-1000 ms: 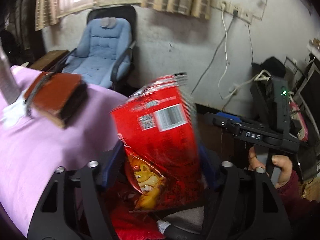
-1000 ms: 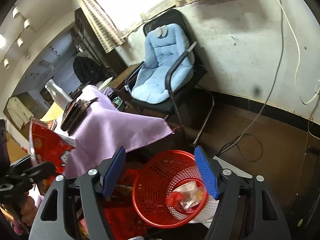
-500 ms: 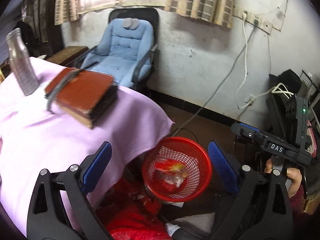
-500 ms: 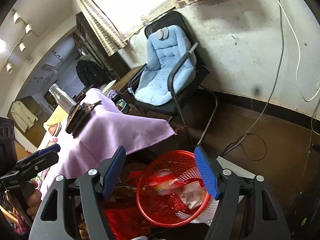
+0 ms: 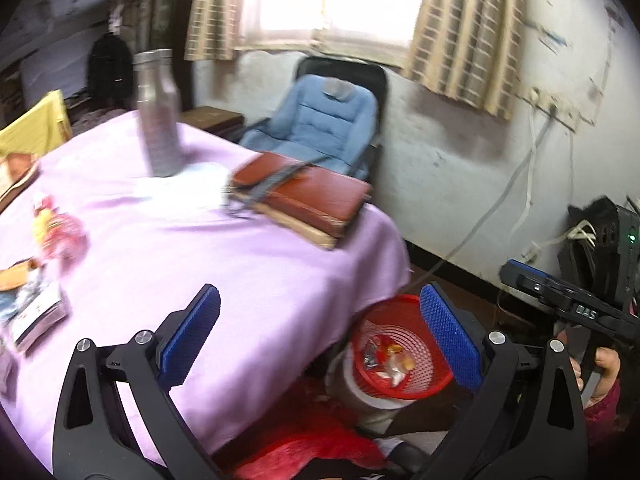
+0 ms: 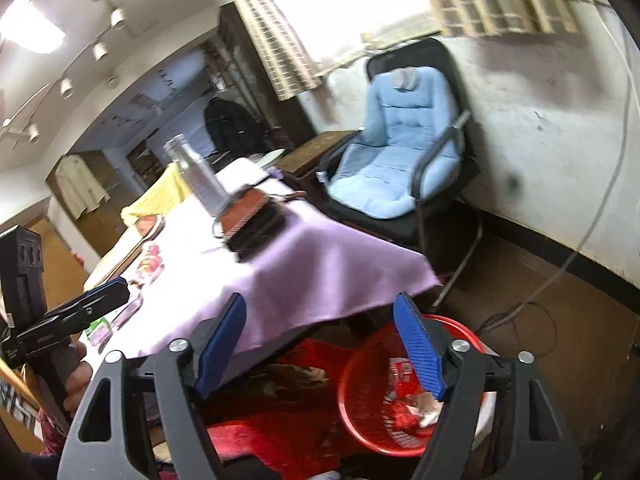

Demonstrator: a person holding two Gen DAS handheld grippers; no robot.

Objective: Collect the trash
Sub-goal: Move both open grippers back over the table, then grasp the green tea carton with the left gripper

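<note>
Left wrist view: left gripper (image 5: 320, 344) fingers opening, nothing between; bin (image 5: 400, 354) holds trash beside the surface (image 5: 260, 272). Next, I reckon, reach for the wrappers (image 5: 56, 232) on it

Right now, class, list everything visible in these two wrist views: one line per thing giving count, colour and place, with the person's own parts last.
table: one, lilac cloth, left and centre
bottle: one, silver, upright on the table's far side
book: one, reddish-brown, strapped, near the table's corner
wrappers: several, red, yellow and others, blurred, table's left edge
bin: one, red mesh, on the floor beside the table, trash inside
chair: one, black with a blue cushion, by the wall
curtains: checked beige, at the window
cables: several, pale, along the wall
left gripper: black, blue pads, jaws opening, nothing between
right gripper: same, jaws opening, empty
hand: one, on the right gripper's handle
</note>
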